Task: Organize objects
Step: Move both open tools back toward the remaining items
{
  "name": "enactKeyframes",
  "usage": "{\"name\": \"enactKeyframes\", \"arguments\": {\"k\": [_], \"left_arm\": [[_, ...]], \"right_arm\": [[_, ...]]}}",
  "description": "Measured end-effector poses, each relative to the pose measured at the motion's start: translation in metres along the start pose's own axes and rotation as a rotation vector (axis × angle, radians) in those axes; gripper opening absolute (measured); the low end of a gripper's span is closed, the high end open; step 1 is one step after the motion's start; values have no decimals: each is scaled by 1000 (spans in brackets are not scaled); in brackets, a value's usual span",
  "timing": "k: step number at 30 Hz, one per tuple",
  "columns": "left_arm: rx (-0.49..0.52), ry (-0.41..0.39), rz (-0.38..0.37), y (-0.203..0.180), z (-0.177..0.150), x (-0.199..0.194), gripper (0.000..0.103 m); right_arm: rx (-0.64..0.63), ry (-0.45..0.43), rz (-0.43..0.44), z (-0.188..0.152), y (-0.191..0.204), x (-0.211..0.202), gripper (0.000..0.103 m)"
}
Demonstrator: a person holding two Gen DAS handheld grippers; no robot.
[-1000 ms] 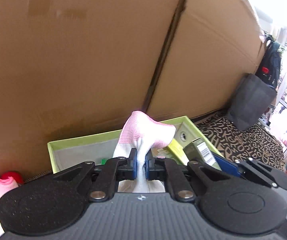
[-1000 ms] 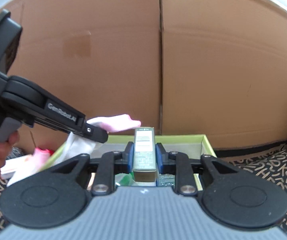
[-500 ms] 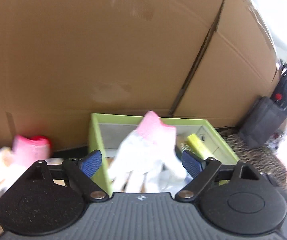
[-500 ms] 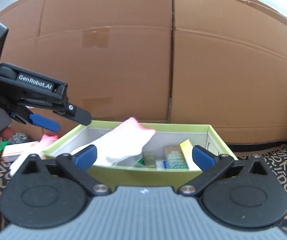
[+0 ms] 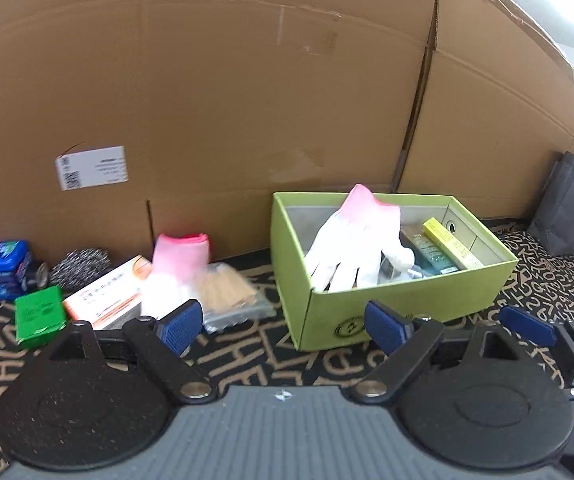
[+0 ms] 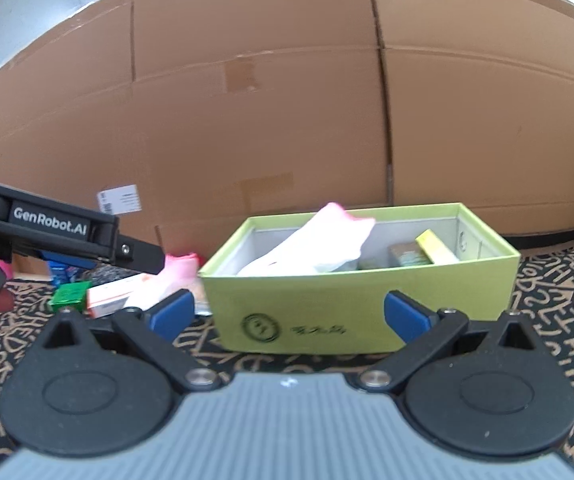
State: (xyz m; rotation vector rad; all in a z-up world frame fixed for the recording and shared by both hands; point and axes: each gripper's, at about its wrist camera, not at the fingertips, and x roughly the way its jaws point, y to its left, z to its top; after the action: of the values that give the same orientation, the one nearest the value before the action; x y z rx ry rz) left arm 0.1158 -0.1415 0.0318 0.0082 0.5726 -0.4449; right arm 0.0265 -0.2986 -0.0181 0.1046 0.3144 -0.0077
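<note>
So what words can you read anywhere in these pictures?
"GenRobot.AI": on the black left gripper, seen by the right wrist camera.
White label on the brown cardboard wall: too small.
Round logo and characters on the green cardboard box: unreadable.
Orange-and-white carton: blurred.

Supporting surface: a black cloth [image 5: 247,364] with tan letter pattern. Directly on it, centre right of the frame, an open green box [image 5: 399,304]. To its left lie a clear packet [image 5: 231,296], a white-and-orange carton [image 5: 103,296], a small green box [image 5: 39,314], a steel scourer [image 5: 79,266], and a blue tub [image 5: 7,268] at far left.
</note>
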Motion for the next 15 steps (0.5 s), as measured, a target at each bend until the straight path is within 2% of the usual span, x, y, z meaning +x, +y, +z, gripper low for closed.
{"name": "enactKeyframes", "arguments": {"k": [7,10,15], "left_arm": [[-26,-7,47,27,-23,-22,91],[-70,-4,103,54,-45,-33,91],[-149,54,228,106,-80,-34,91]], "right_arm": [[2,35,43,-8,27,-6,103],[-11,76,84,-15,43,-3,103],[-52,136,156,-24,73,10,103]]}}
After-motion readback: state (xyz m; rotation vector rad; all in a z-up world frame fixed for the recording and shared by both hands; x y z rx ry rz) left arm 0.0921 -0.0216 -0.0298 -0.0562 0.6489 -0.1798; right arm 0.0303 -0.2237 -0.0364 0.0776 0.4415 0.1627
